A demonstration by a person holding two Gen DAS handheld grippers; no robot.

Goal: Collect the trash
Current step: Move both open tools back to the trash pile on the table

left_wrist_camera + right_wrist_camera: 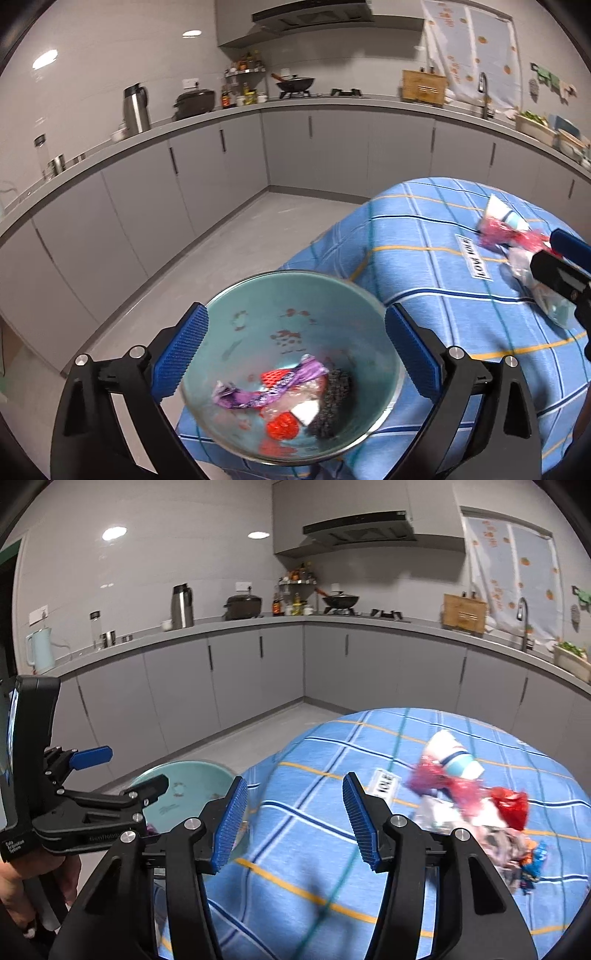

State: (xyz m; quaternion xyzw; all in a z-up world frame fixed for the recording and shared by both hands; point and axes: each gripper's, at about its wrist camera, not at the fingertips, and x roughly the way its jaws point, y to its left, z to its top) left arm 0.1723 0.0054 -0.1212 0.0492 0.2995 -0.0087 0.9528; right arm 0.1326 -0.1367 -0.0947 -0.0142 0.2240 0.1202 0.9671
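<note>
Now L gripper (pixel 295 350) gapes round the bowl (pixel 258 306) w/o touching it, R gripper (pixel 295 819) open, empty, facing trash pile (pixel 476 805) for next grab.

1. a grey worktop (pixel 369 622) ran along two walls above grey cabinets (pixel 240 686).
2. a steel thermos jug (pixel 182 605) stood near a black lidded pot (pixel 242 606) on that worktop.
3. a black wok (pixel 340 600) sat on the hob under a range hood (pixel 356 528).
4. bottles (pixel 291 607) clustered in the corner below a small rack.
5. a pale blue kettle (pixel 40 650) stood at the far left, with a glass jar (pixel 95 629) nearby.
6. a wooden board (pixel 464 613) leaned beside the tap (pixel 522 620).
7. an orange-patterned curtain (pixel 513 568) covered the window.
8. the table wore a blue checked cloth (pixel 295 886).
</note>
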